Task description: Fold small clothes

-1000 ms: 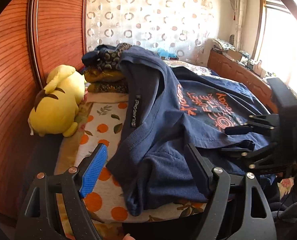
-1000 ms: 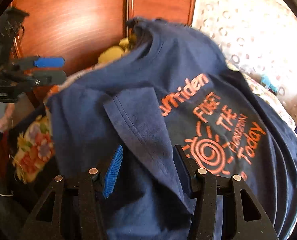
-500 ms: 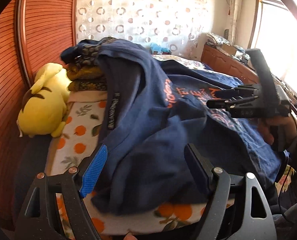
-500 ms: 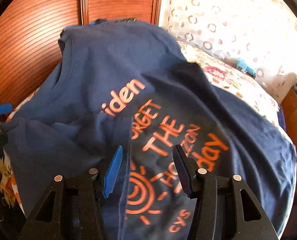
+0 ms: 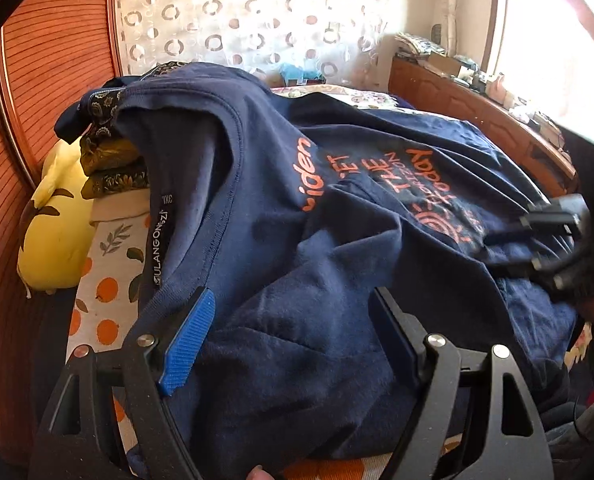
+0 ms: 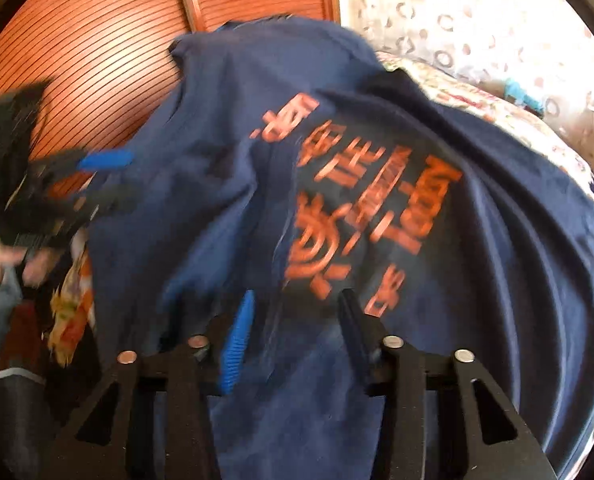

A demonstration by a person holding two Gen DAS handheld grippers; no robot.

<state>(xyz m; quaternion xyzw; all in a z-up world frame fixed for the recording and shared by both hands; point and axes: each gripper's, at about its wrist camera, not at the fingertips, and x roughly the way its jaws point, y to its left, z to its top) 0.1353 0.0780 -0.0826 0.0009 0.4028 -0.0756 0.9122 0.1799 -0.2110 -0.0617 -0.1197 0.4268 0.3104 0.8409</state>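
Where two grippers hover: one navy T-shirt [image 5: 305,272].

Each tool [image 5: 289,340] is matte black, with silver screws and one ribbed blue pad [image 5: 187,344].

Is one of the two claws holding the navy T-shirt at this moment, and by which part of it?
The left claw stands open over the navy T-shirt, holding nothing. The right claw has just been closing with shirt fabric between its jaws, but a grip cannot be told from this blurred picture.
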